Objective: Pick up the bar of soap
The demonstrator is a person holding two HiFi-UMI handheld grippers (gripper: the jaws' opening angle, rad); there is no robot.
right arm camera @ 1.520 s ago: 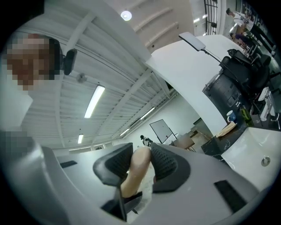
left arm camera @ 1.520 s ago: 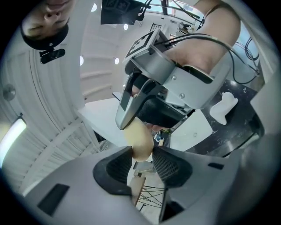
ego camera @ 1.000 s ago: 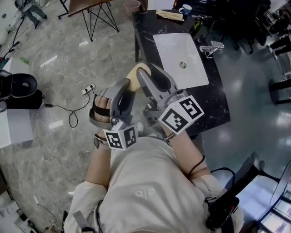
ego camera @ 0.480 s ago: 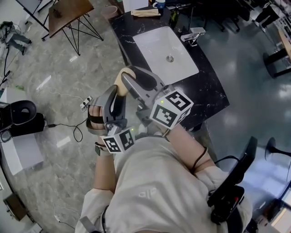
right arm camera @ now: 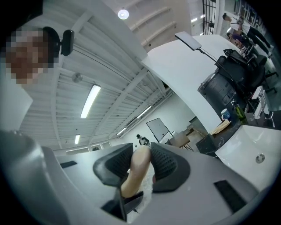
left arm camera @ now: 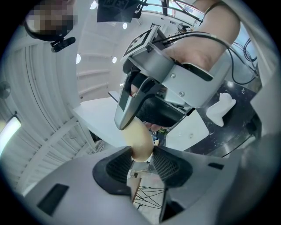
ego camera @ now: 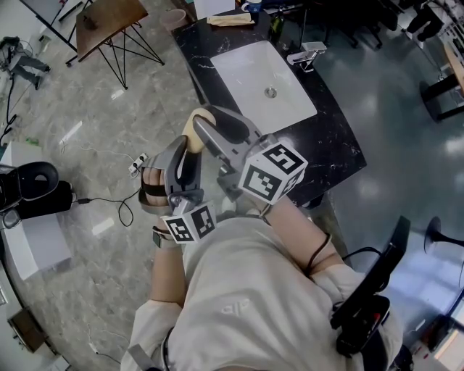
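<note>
A pale yellow bar of soap [ego camera: 196, 122] is held in the air in front of the person's chest, left of the counter. Both grippers grip it. In the left gripper view, the left gripper [left arm camera: 141, 159] has its ribbed pads pressed on the lower end of the soap [left arm camera: 138, 141], and the right gripper [left arm camera: 128, 119] clamps the soap from above. The right gripper view shows the right gripper [right arm camera: 141, 163] with both pads against the soap [right arm camera: 133, 180]. In the head view the left gripper [ego camera: 188, 145] sits just below the right gripper [ego camera: 205, 126].
A black marble counter [ego camera: 330, 141] with a white sink [ego camera: 264, 76] and a faucet [ego camera: 308, 54] stands ahead to the right. A wooden table on black wire legs [ego camera: 109, 22] stands at far left. A power strip with cable [ego camera: 138, 163] lies on the tiled floor.
The head view has swung, so the counter and sink now sit higher and further left in it. Both grippers stay together on the soap, barely moved.
</note>
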